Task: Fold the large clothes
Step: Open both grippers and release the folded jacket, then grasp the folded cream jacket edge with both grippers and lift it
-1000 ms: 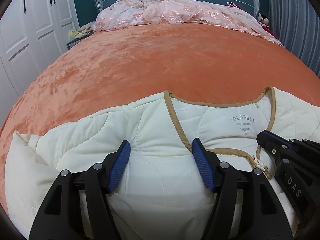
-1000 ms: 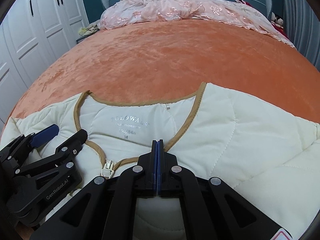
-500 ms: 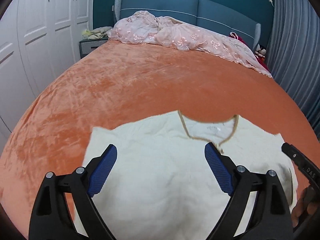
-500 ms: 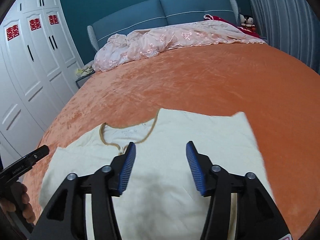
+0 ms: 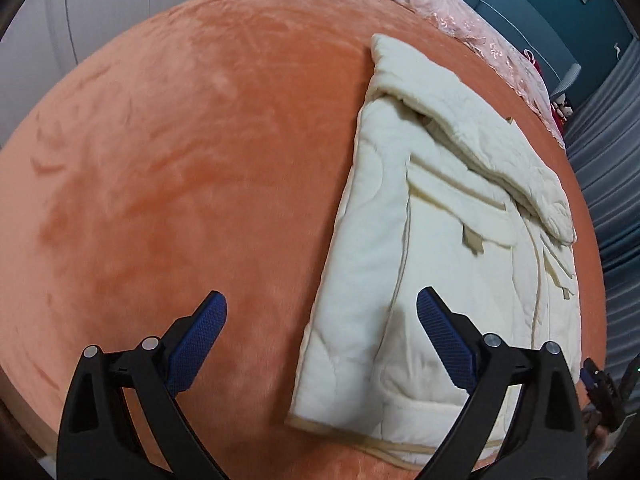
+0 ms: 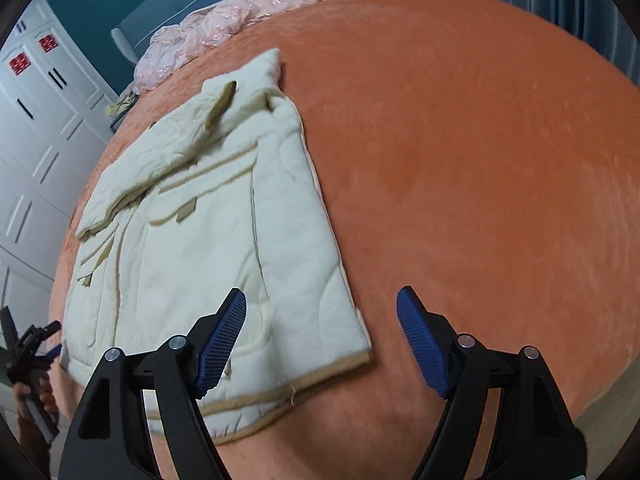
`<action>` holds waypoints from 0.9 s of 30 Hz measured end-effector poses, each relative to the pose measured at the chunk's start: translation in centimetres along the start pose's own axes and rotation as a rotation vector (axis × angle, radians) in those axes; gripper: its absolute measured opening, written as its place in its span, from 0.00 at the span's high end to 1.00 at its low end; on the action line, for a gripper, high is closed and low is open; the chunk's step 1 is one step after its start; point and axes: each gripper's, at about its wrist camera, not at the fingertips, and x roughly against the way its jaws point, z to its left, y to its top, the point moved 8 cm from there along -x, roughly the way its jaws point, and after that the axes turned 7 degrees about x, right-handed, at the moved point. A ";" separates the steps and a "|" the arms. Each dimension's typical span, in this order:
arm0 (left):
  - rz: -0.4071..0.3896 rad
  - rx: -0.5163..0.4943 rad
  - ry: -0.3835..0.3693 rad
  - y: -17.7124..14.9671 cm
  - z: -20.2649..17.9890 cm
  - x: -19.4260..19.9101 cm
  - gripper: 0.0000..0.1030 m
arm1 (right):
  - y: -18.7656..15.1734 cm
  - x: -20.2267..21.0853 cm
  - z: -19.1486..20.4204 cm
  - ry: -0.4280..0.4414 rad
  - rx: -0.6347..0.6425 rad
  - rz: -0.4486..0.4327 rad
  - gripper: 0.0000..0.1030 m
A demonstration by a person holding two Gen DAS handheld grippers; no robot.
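Note:
A cream quilted jacket (image 5: pixel 432 216) with tan trim lies flat on the orange bedspread (image 5: pixel 180 152), both sleeves folded across its front. It also shows in the right wrist view (image 6: pixel 216 240). My left gripper (image 5: pixel 322 344) is open and empty, hovering above the jacket's near left hem corner. My right gripper (image 6: pixel 322 340) is open and empty, above the jacket's near right hem corner. The left gripper shows at the left edge of the right wrist view (image 6: pixel 30 344), and the right gripper at the right edge of the left wrist view (image 5: pixel 600 384).
A pink lace blanket (image 6: pixel 248 12) lies bunched at the head of the bed by the blue headboard (image 6: pixel 188 0). White wardrobe doors (image 6: pixel 36 120) stand on the left, grey curtains (image 5: pixel 612 184) on the right. Orange bedspread (image 6: pixel 480 160) spreads around the jacket.
Both grippers have pulled back from the collar end to the hem end of the jacket. The right gripper, shut a second ago, is open. The sleeves now lie folded across the front.

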 end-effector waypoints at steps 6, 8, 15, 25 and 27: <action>0.021 -0.050 -0.029 -2.7 -2.5 -0.8 0.16 | -2.2 -1.2 1.0 0.053 -0.078 -0.012 0.25; 0.035 -0.036 -0.025 -3.0 -3.0 -1.2 0.30 | -2.0 -1.5 1.2 0.069 -0.122 -0.019 0.26; 0.024 -0.012 -0.066 -3.0 -3.9 1.4 0.84 | -0.8 -0.6 1.6 0.148 -0.197 -0.013 0.93; 0.002 -0.251 -0.080 -8.0 -5.3 11.5 0.90 | -4.4 9.2 4.3 0.145 0.189 0.040 0.95; 0.054 -0.301 -0.064 -10.9 -4.2 13.8 0.91 | -6.9 11.4 3.8 0.135 0.263 0.106 0.95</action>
